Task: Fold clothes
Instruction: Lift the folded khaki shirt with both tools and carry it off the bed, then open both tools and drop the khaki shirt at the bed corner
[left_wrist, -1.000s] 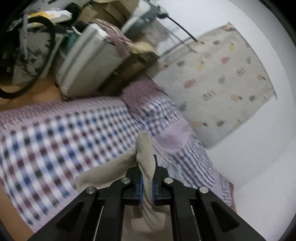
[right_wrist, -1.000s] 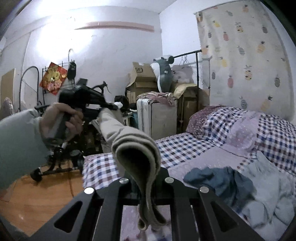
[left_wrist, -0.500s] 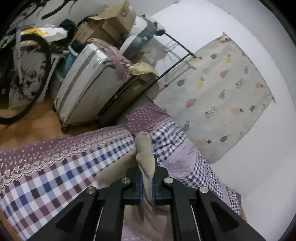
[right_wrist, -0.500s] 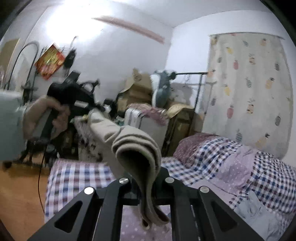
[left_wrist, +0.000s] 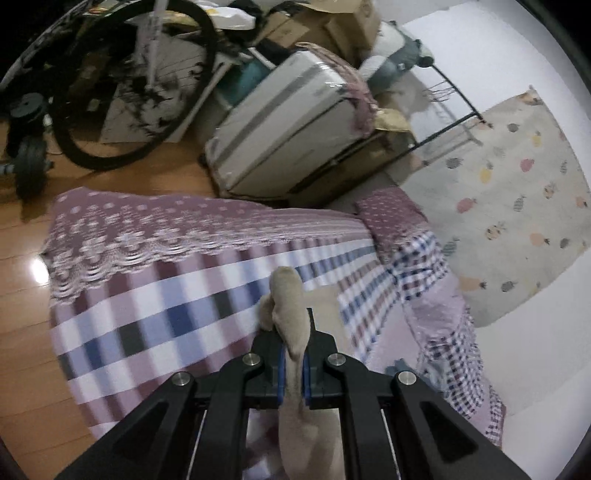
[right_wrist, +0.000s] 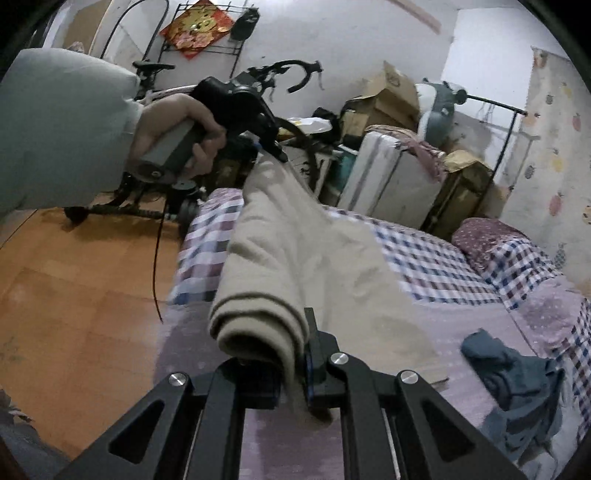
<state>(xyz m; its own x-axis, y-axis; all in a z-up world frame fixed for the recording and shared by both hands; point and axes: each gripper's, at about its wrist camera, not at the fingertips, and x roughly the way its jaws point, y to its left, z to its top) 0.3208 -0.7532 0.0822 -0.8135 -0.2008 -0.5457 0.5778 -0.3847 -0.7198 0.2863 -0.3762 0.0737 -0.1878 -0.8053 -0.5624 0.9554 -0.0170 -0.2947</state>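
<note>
clamping the beige garment (right_wrist: 295, 258) between them above the bed (left_wrist: 155, 295), left gripper (left_wrist: 293, 363) and right gripper (right_wrist: 295, 373) have folding barely begun, with blue clothes (right_wrist: 517, 373) unfolded beyond the right gripper.

- Right wrist view: garment (right_wrist: 295, 258) spans from the right gripper (right_wrist: 291, 380) at 6 o'clock up to the left gripper (right_wrist: 273, 149) at 11 o'clock; it hangs above the bed (right_wrist: 436, 258)
- Hand (right_wrist: 173, 136) with sleeve (right_wrist: 62, 129) at 10 o'clock, on the left gripper's handle
- Second garment (right_wrist: 517, 384) on the bed at 4 o'clock, apart from the first
- Pillow (right_wrist: 484, 236) on the bed at 3 o'clock
- Suitcase (right_wrist: 388, 181) beyond the bed at 1 o'clock; boxes (right_wrist: 388, 99) behind it
- Bicycle (right_wrist: 280, 74) at 12 o'clock, behind the hand
- Floor (right_wrist: 74, 295) left of the bed, 8 o'clock
</note>
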